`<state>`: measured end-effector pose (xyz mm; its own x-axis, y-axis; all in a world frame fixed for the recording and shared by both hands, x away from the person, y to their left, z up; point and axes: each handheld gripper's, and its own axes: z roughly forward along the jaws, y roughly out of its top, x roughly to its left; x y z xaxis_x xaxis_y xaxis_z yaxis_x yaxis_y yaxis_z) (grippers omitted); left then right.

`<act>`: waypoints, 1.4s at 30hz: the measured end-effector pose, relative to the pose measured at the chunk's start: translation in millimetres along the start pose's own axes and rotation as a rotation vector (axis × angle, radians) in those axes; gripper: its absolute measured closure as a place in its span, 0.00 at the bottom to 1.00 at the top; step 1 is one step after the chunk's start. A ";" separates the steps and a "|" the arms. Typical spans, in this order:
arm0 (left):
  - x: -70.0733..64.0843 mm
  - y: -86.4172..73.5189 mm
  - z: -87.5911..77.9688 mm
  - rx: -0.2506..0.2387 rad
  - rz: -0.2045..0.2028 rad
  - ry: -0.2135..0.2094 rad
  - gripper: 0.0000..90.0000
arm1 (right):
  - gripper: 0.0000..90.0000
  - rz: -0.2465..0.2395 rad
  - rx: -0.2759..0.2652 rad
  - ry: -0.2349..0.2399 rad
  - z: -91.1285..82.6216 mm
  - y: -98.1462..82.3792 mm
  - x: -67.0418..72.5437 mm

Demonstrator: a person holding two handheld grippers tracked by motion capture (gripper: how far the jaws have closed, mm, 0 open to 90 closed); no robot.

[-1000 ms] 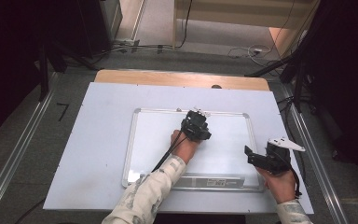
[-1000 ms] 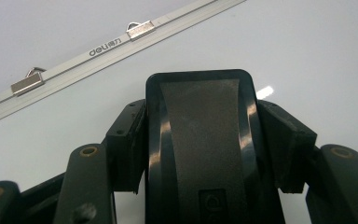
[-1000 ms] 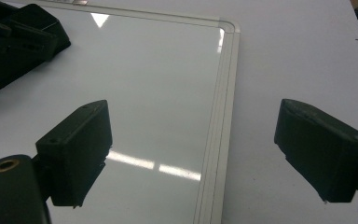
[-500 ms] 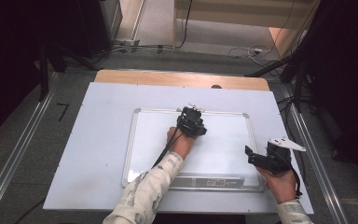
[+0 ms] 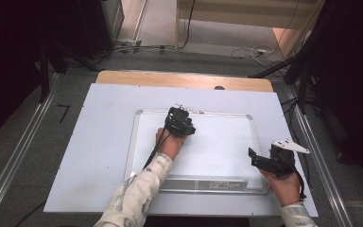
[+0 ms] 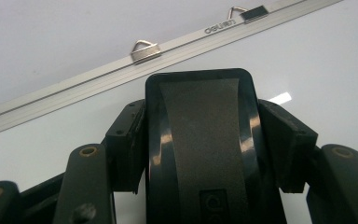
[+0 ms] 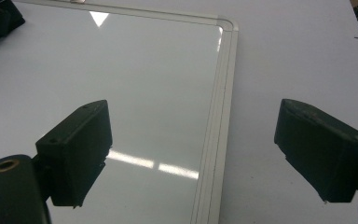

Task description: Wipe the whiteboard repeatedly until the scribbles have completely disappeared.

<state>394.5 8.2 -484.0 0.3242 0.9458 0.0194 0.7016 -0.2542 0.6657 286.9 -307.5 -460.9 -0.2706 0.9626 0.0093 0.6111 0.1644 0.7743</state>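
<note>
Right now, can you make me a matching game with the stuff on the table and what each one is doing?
Things:
1. left tongs
2. right tongs
3. whiteboard
4. eraser

States:
A. lying flat on the table
B. open, holding nothing
C. black, pinched between two jaws
D. shut on something

Pairs: 1-D, 2-B, 3-A, 4-C

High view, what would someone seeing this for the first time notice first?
The big whiteboard flat in the middle of the table draws the eye. The left claw, near its far edge, is clamped on a black eraser held against the board. The right claw hangs open over the board's right frame.
</note>
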 end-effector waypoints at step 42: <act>-21.0 -20.9 -18.2 0.001 0.056 -0.020 0.44 | 0.11 -0.006 0.007 -0.003 2.0 0.2 2.4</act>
<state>361.5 -2.7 -484.7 0.3755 0.9259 0.0418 0.6826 -0.3068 0.6633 287.8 -304.7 -462.0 -0.2722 0.9622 0.0030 0.6144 0.1714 0.7702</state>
